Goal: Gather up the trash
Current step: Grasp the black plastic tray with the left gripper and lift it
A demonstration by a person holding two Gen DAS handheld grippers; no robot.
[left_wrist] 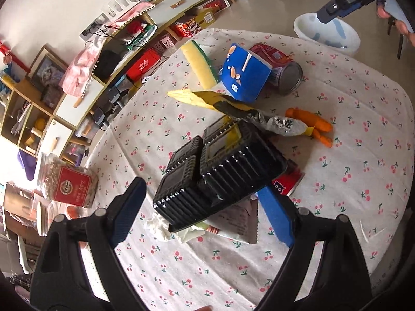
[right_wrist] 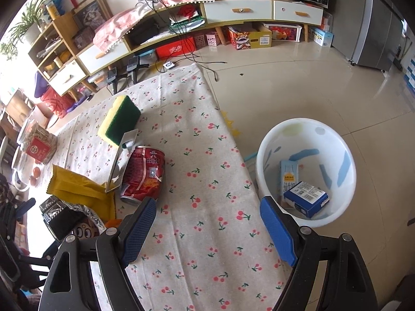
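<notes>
A black ribbed plastic tray (left_wrist: 220,171) lies upside down on the cherry-print tablecloth (left_wrist: 350,155), on top of wrappers and tissue. My left gripper (left_wrist: 205,212) is open, its fingers either side of the tray's near end. Beyond lie a yellow wrapper (left_wrist: 197,98), a blue paper cup (left_wrist: 245,73), a red can (left_wrist: 280,63) and a foil wrapper (left_wrist: 282,124). My right gripper (right_wrist: 207,230) is open and empty above the table's edge, next to the white bin (right_wrist: 306,171) on the floor. The bin holds a milk carton (right_wrist: 288,178) and a blue box (right_wrist: 306,198).
A yellow-green sponge (right_wrist: 120,121), an orange toy carrot (left_wrist: 311,124), a glass jar (left_wrist: 67,181) with a red label and a red paper cup (left_wrist: 288,181) are also on the table. Shelving with drawers (right_wrist: 181,26) runs along the far wall. Tiled floor (right_wrist: 311,90) lies right of the table.
</notes>
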